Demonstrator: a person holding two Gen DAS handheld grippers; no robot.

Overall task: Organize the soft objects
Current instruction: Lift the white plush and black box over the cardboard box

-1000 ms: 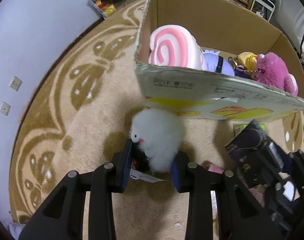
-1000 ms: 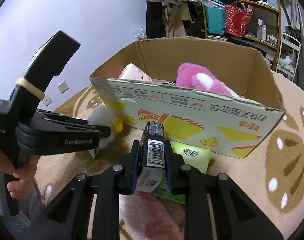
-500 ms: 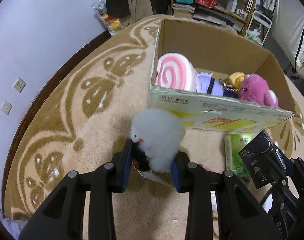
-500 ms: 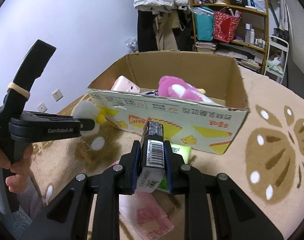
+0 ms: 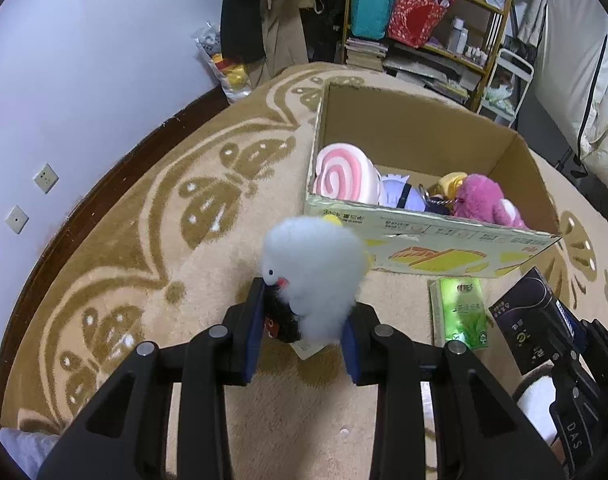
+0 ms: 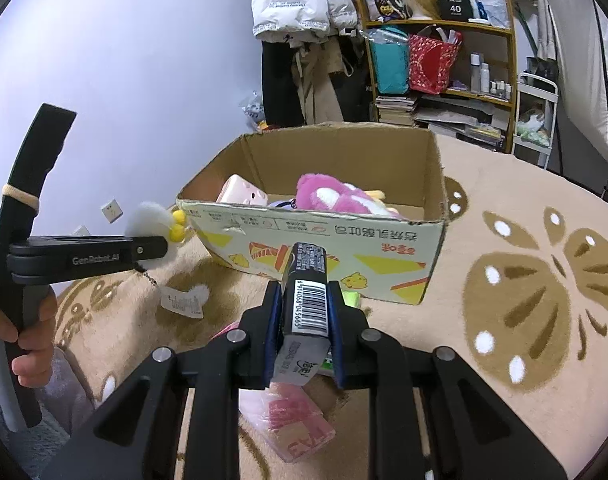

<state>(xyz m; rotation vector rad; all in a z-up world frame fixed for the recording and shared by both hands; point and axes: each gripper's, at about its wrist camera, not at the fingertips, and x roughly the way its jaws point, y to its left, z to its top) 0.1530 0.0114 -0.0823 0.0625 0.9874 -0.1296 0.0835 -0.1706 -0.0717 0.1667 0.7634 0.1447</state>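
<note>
Fluffy white bird plush (image 5: 312, 276) is sitting clamped in the left gripper (image 5: 301, 336), cardboard box (image 5: 428, 236) just ahead, while the right gripper (image 6: 304, 336) is gripping a dark packet (image 6: 306, 300).

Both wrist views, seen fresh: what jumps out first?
The fluffy white bird plush clamped in the left gripper, held just short of the cardboard box. The right gripper pinches a dark barcoded pack before the same box, where a bright pink plush lies inside.
</note>
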